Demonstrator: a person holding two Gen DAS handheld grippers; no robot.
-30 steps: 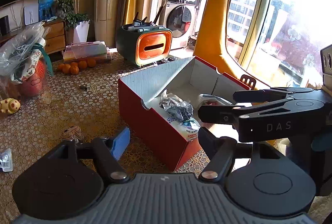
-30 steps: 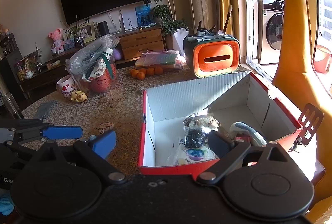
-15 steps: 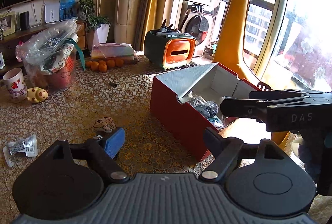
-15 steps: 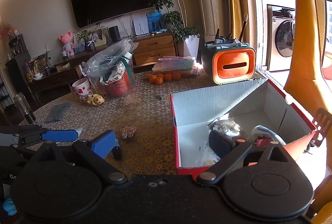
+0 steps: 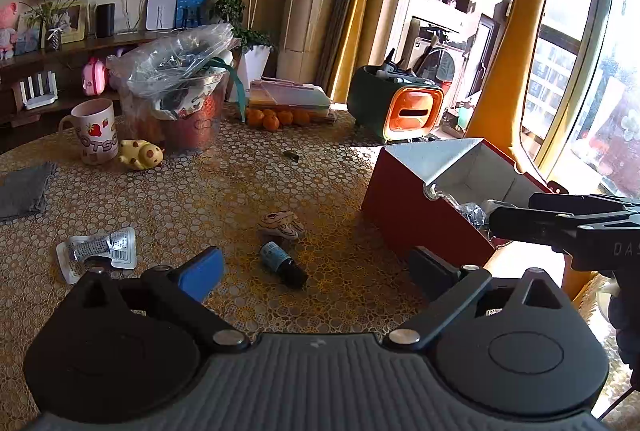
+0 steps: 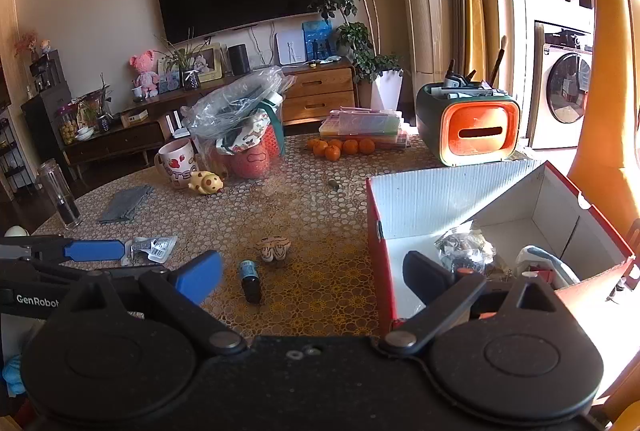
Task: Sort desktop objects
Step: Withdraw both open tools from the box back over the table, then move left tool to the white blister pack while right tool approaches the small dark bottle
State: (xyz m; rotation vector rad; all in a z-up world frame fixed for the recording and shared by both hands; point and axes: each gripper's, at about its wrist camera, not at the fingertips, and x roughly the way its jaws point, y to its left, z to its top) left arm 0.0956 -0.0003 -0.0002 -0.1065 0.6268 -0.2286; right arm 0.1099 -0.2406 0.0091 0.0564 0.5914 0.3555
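Two grippers over the surface [image 5: 200,199], both empty. Left gripper [image 5: 316,271] jaws opening wide, nothing between; right gripper [image 6: 312,271] jaws apart. Small dark bottle [image 5: 283,263] lies just ahead between the left jaws' line, cap end away, long axis slanting. Striped trinket [image 5: 281,224] just beyond. Red box [image 5: 424,215] to the right, already holding items.

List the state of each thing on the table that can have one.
Red cardboard box: open, partly filled.
Small dark bottle with blue label: lying on its side.
Strawberry-print mug: upright.
Left gripper: jaws opening, nothing between them.
Right gripper: open, empty.
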